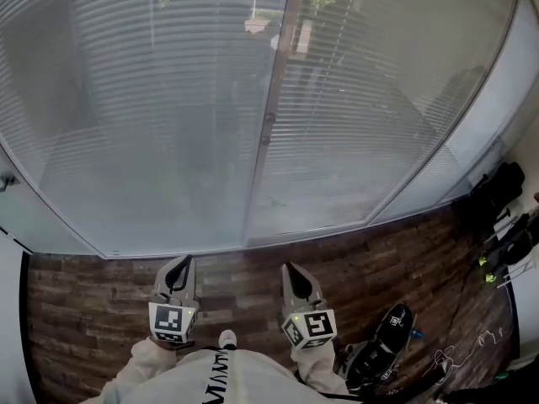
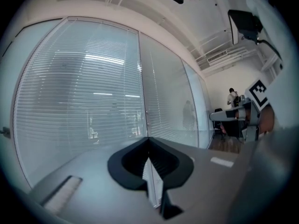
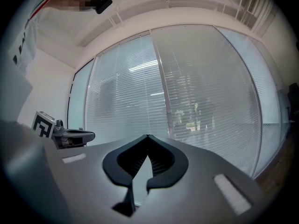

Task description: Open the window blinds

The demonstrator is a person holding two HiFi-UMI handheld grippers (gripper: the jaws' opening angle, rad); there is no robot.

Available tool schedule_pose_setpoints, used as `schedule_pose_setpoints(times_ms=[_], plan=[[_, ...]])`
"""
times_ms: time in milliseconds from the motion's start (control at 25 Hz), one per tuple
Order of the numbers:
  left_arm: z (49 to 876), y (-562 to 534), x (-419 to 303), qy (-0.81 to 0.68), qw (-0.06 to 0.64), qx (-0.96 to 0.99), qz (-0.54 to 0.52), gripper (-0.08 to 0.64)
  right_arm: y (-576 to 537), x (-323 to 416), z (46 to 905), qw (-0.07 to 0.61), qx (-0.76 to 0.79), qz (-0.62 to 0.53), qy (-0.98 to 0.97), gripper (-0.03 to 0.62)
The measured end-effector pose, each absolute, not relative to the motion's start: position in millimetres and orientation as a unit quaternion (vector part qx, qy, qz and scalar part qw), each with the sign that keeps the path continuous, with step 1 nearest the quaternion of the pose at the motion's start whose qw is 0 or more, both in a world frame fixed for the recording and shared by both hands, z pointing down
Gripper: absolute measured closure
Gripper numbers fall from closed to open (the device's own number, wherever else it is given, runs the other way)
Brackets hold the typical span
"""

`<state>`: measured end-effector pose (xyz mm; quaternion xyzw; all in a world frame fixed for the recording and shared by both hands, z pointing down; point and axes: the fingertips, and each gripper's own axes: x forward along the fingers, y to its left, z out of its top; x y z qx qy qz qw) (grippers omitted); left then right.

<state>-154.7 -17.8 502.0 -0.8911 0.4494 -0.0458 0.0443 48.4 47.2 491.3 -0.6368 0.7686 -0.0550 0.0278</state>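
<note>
Grey left tongs (image 1: 180, 261), right tongs (image 1: 290, 268), marker cubes (image 1: 173, 322); pale sleeves (image 1: 141, 365), perhaps sweatshirt (image 1: 221, 377)

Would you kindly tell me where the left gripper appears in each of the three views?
Head view: left gripper low, left of centre.
Left gripper view: left gripper bottom centre, jaws shut.
Right gripper view: left gripper small, at the left edge.
Shared landmark: the vertical window post dividing the blinds.

Black bags (image 1: 498, 190) lie on the wood floor (image 1: 93, 314).
</note>
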Motion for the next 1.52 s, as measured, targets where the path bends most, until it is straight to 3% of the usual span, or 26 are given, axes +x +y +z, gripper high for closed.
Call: schedule_pose_setpoints(times_ms=[880,1520], plan=[[515.1,-46.9,-140.6,0.44,0.03,-0.897,-0.042,0.56,22.1,58.1,495.4,0.01,-0.646,-0.055,0.761,0.592],[508.9,-138.1,-101.2,0.465,0.038,-0.882,-0.058,0.56,-90.1,101.6,492.7,0.021,-0.623,-0.056,0.78,0.592]])
